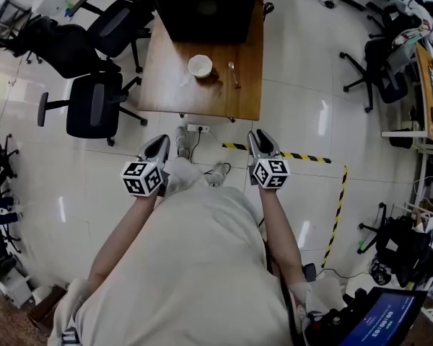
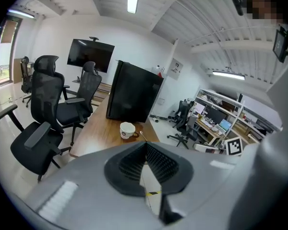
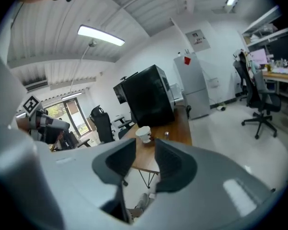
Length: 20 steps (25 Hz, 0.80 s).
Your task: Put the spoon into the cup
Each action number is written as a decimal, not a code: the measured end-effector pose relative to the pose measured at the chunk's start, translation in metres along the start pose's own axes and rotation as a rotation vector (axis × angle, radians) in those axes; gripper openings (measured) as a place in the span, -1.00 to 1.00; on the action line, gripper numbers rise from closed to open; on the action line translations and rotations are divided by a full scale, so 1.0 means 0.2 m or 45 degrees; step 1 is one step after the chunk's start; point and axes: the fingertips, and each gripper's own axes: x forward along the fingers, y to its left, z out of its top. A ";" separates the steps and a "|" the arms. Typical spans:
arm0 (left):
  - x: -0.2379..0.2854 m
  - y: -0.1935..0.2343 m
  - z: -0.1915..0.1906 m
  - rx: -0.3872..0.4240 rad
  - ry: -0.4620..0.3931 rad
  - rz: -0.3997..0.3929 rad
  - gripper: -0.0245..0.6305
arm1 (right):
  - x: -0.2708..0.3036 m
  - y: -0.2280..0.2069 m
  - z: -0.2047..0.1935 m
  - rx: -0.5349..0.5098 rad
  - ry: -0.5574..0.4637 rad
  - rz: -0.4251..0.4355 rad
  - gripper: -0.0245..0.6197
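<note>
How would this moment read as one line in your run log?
stage: before pickup | left gripper: shut, empty | right gripper: open, empty | spoon: on table beside cup

black cabinet (image 1: 202, 6) cut by top edge; spoon (image 3: 166, 134) a tiny, indistinct speck
</note>
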 end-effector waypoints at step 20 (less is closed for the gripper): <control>0.52 0.52 0.64 0.121 0.067 -0.329 -0.99 | 0.57 0.12 0.38 0.104 -0.052 -0.292 -0.54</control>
